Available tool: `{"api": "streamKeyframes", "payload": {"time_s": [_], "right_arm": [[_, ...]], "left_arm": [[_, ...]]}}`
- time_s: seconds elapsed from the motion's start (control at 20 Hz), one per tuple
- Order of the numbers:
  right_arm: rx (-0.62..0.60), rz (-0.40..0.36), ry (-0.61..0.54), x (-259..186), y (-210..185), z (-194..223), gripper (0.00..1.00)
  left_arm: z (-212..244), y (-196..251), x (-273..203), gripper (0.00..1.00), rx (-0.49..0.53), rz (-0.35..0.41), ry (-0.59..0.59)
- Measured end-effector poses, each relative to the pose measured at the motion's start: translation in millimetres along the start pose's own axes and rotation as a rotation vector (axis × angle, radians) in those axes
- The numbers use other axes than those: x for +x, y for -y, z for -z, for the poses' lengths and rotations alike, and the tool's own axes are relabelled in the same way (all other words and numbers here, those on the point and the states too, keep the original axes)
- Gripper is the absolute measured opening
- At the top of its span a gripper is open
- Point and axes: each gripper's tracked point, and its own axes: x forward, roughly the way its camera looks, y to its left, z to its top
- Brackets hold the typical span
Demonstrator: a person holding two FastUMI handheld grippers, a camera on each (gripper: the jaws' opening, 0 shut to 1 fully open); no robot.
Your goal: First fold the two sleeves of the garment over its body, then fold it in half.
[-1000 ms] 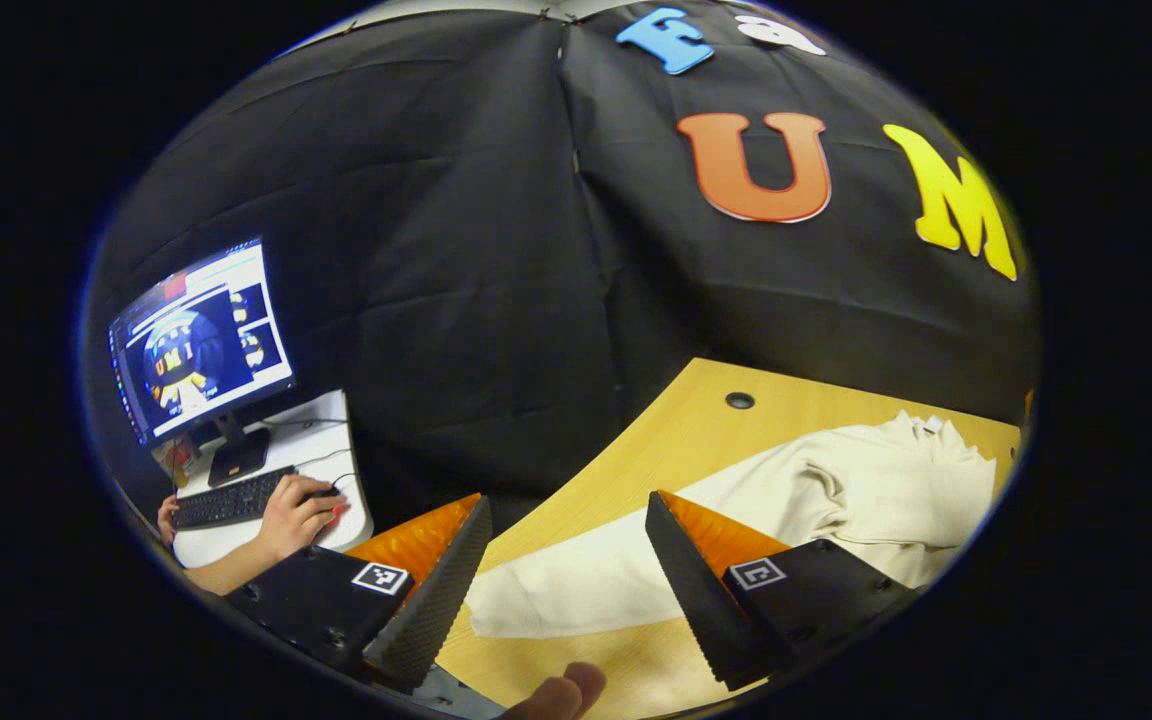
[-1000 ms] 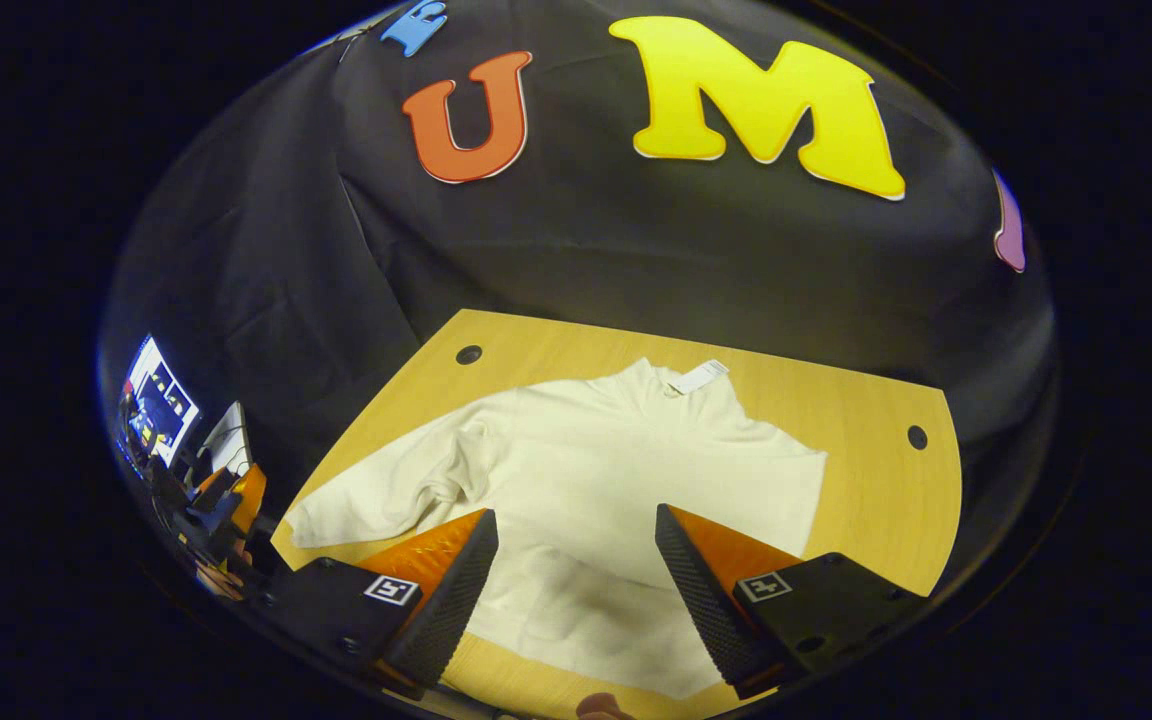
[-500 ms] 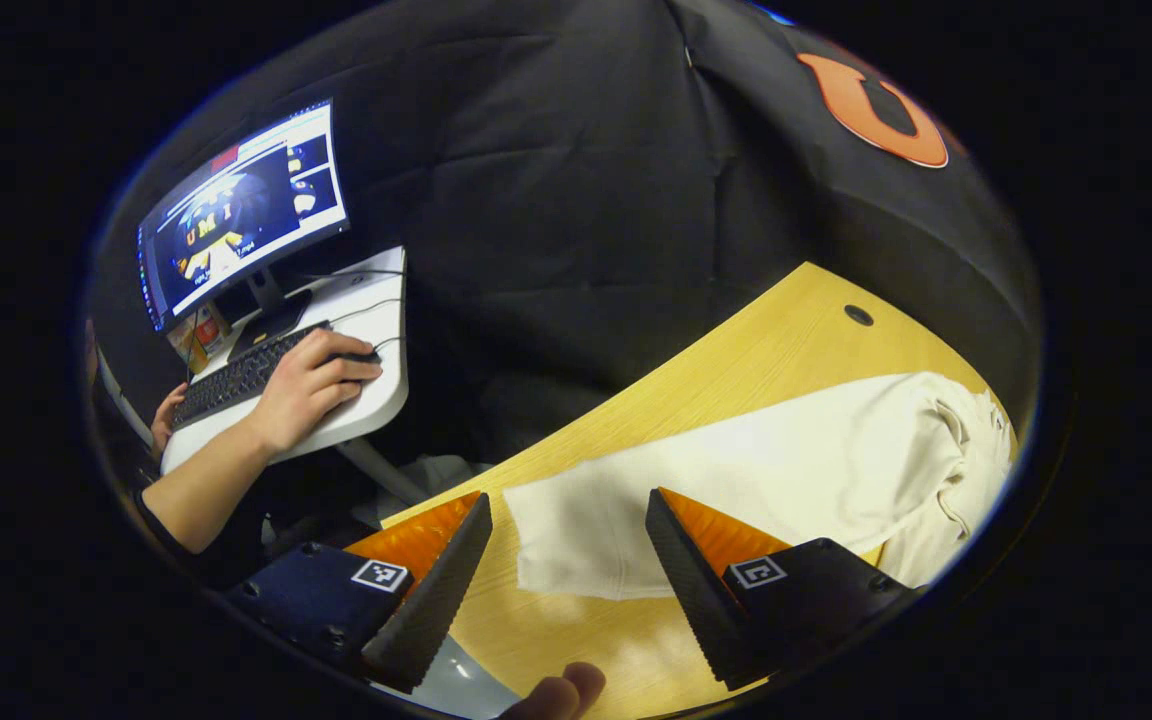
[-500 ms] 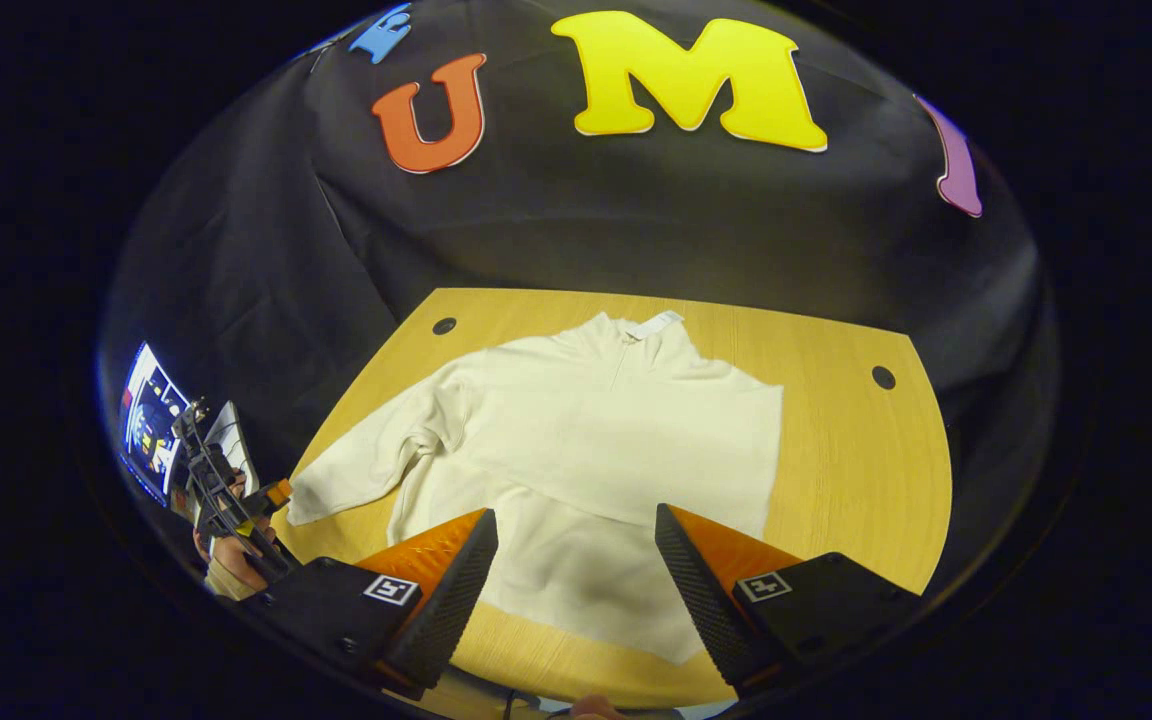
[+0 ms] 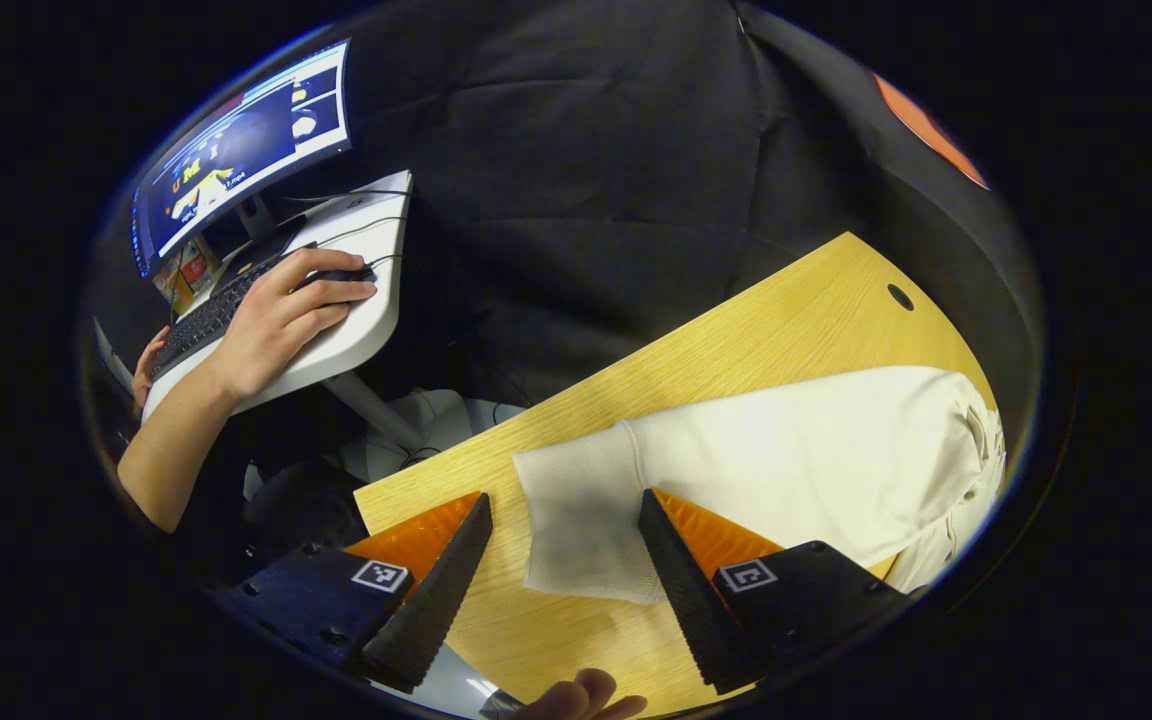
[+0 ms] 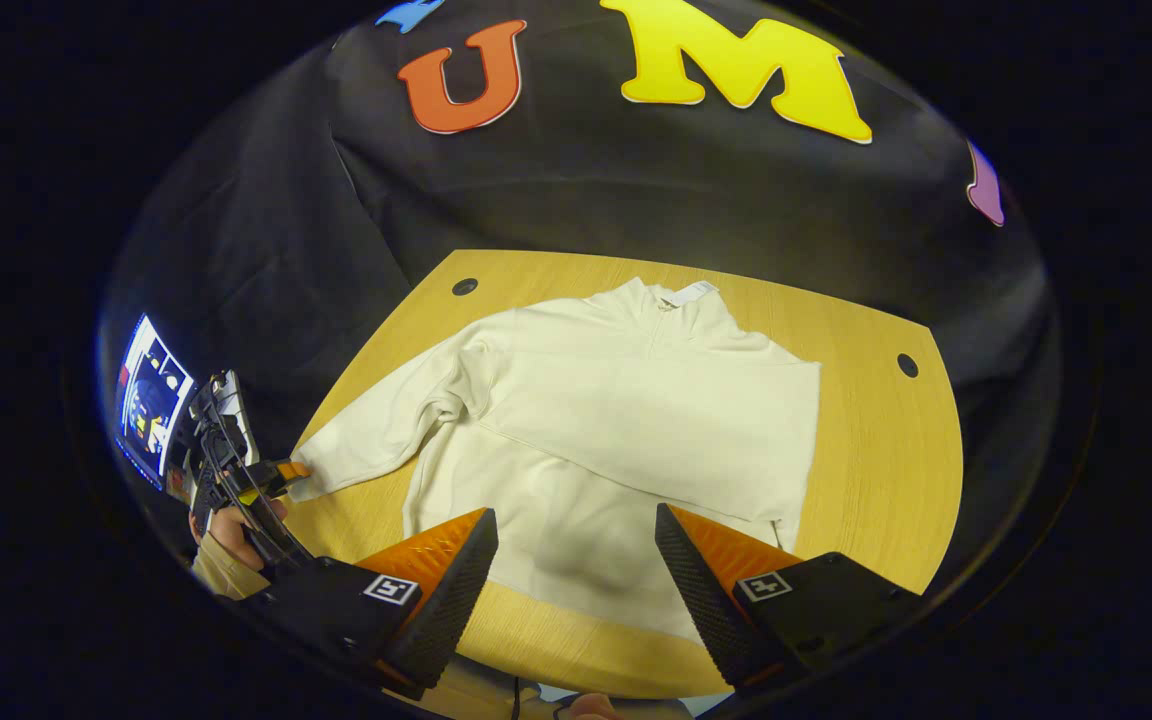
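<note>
— Left gripper view, item one? 
— Left gripper point(image 5: 556, 570), jaws apart, at the cuff point(image 5: 576, 530) of the outstretched sleeve.
— Right gripper point(image 6: 576, 580)? 
— Jaws apart above the garment point(image 6: 626, 420), flat on the table point(image 6: 876, 450).

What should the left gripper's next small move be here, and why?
Probably ease the left gripper forward and down, then close on the cuff. Its jaws stand open on either side of the cuff, and that sleeve lies stretched out flat on the table, not yet folded over the garment's body.
</note>
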Motion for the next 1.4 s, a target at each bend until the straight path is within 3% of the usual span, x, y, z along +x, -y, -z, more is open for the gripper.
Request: {"api": "streamKeyframes", "payload": {"time_s": [0.2, 0.4, 0.55, 0.6, 0.65, 0.7, 0.75, 0.85, 0.9, 1.1, 1.4], "right_arm": [[0.012, 0.002, -0.021, 7, -7, 5, 0.98], [0.039, 0.017, -0.044, 15, -4, 11, 0.98], [0.046, 0.017, -0.062, 17, -4, 21, 0.99], [0.047, 0.019, -0.066, 18, -2, 23, 0.99], [0.049, 0.018, -0.071, 18, -1, 25, 0.98], [0.048, 0.016, -0.078, 18, 0, 26, 0.98], [0.048, 0.017, -0.079, 17, 3, 28, 0.99], [0.055, 0.025, -0.069, 15, 12, 25, 0.98], [0.062, 0.026, -0.066, 14, 16, 24, 0.98], [0.086, 0.021, -0.054, 9, 31, 28, 0.98], [0.110, -0.004, -0.049, 0, 53, 38, 0.98]], "left_arm": [[0, 2, 3, 0.94, -0.069, 0.031, -0.044], [-3, 4, 6, 0.91, -0.026, 0.041, -0.064], [-3, 9, 8, 0.85, -0.011, 0.064, -0.076], [-4, 10, 7, 0.78, -0.009, 0.067, -0.083], [-6, 13, 4, 0.80, -0.015, 0.071, -0.088], [-4, 17, 6, 0.64, -0.029, 0.076, -0.091], [-3, 23, 7, 0.58, -0.046, 0.087, -0.095], [-5, 28, 5, 0.31, -0.061, 0.085, -0.095], [-5, 29, 6, 0.23, -0.063, 0.083, -0.093], [-6, 30, 5, 0.09, -0.028, 0.048, -0.103], [-20, 32, -23, 0.06, -0.019, 0.022, -0.083]]}}
